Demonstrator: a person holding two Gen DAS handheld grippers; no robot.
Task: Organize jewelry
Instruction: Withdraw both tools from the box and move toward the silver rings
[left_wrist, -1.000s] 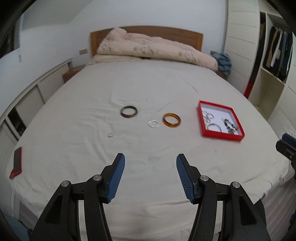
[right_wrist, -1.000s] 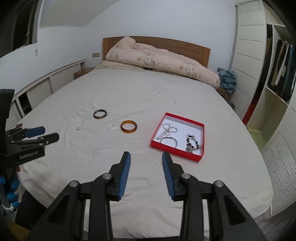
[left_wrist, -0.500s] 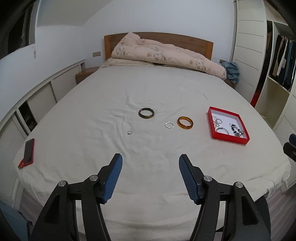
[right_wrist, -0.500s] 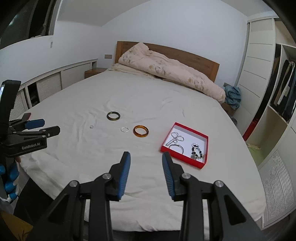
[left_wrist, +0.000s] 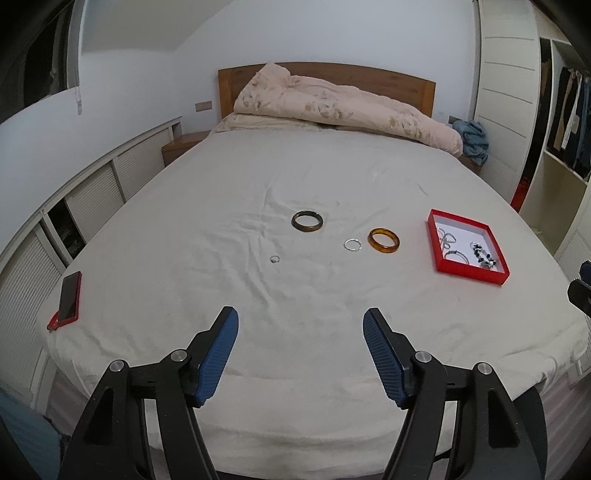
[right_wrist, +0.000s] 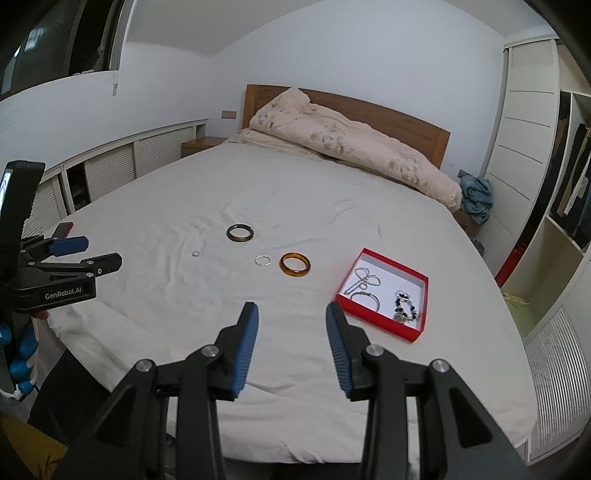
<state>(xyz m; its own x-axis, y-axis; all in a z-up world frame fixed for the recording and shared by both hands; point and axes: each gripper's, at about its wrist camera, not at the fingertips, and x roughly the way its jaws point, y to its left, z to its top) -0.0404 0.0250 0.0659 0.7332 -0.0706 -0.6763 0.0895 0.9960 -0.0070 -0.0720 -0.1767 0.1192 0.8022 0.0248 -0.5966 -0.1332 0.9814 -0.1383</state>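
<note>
A dark bangle (left_wrist: 307, 221) (right_wrist: 239, 233), an amber bangle (left_wrist: 383, 241) (right_wrist: 294, 264), a thin silver ring (left_wrist: 352, 245) (right_wrist: 262, 260) and a tiny ring (left_wrist: 274, 259) (right_wrist: 195, 253) lie on the white bed. A red tray (left_wrist: 437, 242) (right_wrist: 376, 321) at the right holds silver pieces and a beaded bracelet (right_wrist: 404, 308). My left gripper (left_wrist: 300, 325) is open and empty over the bed's near edge. My right gripper (right_wrist: 290, 314) is open and empty, just left of the tray's near corner. The left gripper also shows in the right wrist view (right_wrist: 85, 253).
A phone in a red case (left_wrist: 69, 295) lies at the bed's left edge. A folded quilt (left_wrist: 343, 107) lies against the wooden headboard. White cabinets run along the left wall. An open wardrobe (right_wrist: 569, 206) stands at the right.
Both grippers have pulled back and risen, so the bed and jewelry look farther away. Both stayed open and empty. The jewelry has not moved.
</note>
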